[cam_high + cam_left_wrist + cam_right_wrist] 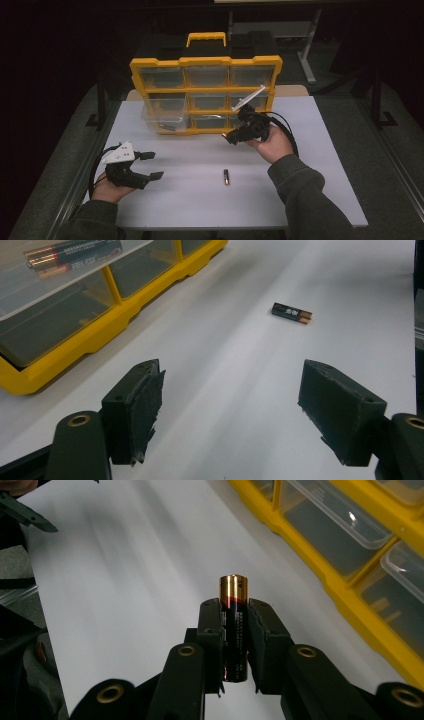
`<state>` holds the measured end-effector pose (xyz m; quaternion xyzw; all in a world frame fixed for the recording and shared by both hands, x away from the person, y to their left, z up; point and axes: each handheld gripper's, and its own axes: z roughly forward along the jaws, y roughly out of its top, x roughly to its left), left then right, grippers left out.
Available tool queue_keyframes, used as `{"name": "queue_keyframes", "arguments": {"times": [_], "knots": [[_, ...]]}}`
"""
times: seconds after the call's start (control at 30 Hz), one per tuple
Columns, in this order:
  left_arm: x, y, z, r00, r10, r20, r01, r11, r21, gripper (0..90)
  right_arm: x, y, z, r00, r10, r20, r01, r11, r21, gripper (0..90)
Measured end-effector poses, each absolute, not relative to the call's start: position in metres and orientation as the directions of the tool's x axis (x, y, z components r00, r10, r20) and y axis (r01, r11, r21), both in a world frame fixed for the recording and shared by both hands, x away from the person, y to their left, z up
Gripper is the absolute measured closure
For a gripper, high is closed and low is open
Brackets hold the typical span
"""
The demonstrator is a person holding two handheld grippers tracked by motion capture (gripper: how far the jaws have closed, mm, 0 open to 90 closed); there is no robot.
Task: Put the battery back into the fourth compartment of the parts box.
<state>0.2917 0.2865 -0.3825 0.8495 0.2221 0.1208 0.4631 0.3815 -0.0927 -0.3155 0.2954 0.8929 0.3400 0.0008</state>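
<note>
The right gripper (234,630) clamps a battery (233,630) between its jaws, copper end sticking out past the tips, held above the table (190,200) in front of the organizer (206,92). In the high view that battery is hard to make out. The left gripper (230,415) gapes wide, holding nothing. A second battery (226,176) lies loose on the table between the hands. One pulled-out drawer (162,117) holds more batteries (72,255).

The drawer organiser (206,95) stands at the far edge of the table (200,200). In front of it, towards the person, a loose battery (226,176) lies on the table; one drawer (161,120) at the organiser's lower left is pulled out.
</note>
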Motion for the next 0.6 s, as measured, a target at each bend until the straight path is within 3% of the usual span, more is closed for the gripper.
{"name": "queue_keyframes", "arguments": {"times": [0.6], "knots": [[0.292,0.287,-0.382,0.871,0.49,-0.006,0.271,-0.472,0.839,24.9,0.391,-0.082,-0.29,-0.85,0.503,0.154,0.48,0.62,0.621,76.0]]}}
